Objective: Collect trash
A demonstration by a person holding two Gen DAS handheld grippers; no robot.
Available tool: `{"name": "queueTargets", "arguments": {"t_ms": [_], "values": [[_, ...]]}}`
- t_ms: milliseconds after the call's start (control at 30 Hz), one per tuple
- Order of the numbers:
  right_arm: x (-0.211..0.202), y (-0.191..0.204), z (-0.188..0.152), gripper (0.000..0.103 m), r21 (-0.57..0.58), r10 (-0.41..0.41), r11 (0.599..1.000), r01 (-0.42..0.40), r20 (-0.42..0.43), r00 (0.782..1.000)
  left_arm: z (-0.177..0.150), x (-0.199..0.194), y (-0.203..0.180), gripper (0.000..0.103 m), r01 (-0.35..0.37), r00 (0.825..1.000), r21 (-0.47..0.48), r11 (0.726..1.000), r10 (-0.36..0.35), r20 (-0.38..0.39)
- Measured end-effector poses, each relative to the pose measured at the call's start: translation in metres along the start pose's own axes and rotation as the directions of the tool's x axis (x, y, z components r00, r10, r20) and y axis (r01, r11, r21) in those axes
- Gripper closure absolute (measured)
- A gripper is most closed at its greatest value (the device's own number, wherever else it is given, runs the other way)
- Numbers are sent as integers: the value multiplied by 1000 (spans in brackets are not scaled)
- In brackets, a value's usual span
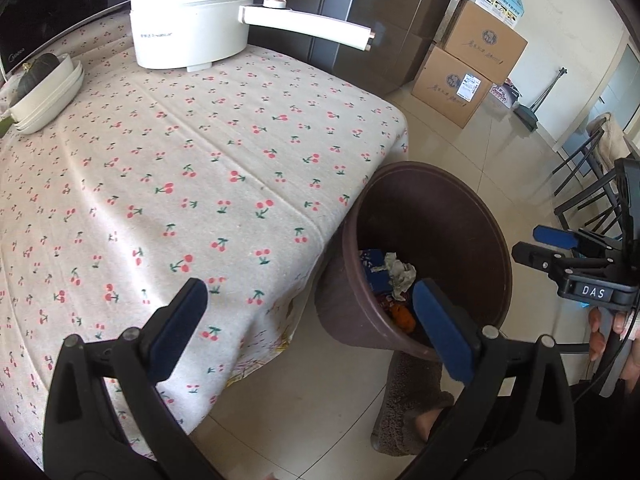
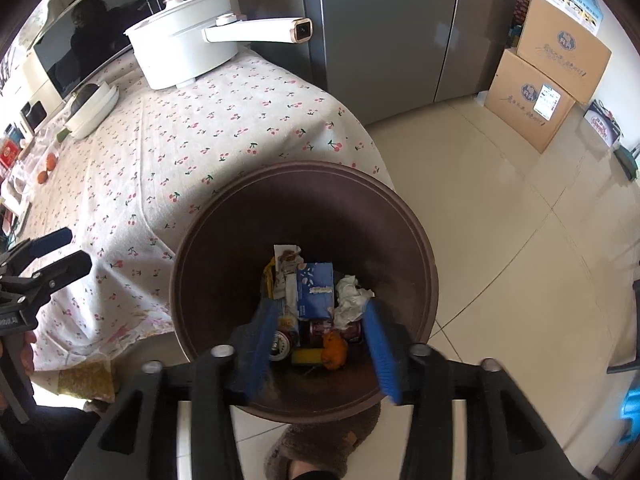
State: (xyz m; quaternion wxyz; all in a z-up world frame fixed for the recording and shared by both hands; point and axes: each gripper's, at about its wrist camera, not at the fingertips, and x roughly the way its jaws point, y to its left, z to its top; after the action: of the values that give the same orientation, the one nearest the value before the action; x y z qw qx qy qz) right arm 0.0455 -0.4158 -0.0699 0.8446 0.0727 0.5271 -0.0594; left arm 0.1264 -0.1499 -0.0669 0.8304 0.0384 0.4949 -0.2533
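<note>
A brown trash bin (image 2: 424, 248) stands on the floor by the table corner; it also shows in the left wrist view (image 1: 500, 240). Inside lie a blue carton (image 2: 316, 288), crumpled white paper (image 2: 350, 300), cans (image 2: 280, 344), orange peel (image 2: 335, 350) and wrappers. My right gripper (image 2: 320, 344) hangs open and empty over the bin mouth. My left gripper (image 1: 308, 320) is open and empty above the table's near corner, left of the bin.
The table wears a cherry-print cloth (image 1: 200, 184). A white electric pot (image 1: 192, 16) with a long handle and stacked white bowls (image 1: 48, 92) stand at its back. Cardboard boxes (image 1: 468, 68) and a grey fridge (image 2: 384, 28) stand behind. Dark chairs (image 1: 588, 184) stand at the right.
</note>
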Motion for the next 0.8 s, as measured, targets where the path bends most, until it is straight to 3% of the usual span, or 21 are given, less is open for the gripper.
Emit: {"name": "queueTargets", "arguments": {"t_ms": [167, 433, 600, 800], "values": [[-4, 16, 3, 23, -8, 3, 1000, -3, 17, 1000, -6, -13, 18, 1, -46, 999, -23, 999, 46, 8], [-22, 50, -2, 20, -62, -18, 998, 22, 65, 998, -20, -47, 34, 1, -134, 990, -108, 985, 138, 29], [-50, 77, -13, 15, -121, -27, 992, 46, 155, 988, -41, -75, 32, 1, -252, 965, -86, 964, 257, 58], [-75, 107, -37, 6, -137, 24, 991, 6, 220, 975, -74, -115, 35, 1, -275, 946, -136, 952, 293, 140]]}}
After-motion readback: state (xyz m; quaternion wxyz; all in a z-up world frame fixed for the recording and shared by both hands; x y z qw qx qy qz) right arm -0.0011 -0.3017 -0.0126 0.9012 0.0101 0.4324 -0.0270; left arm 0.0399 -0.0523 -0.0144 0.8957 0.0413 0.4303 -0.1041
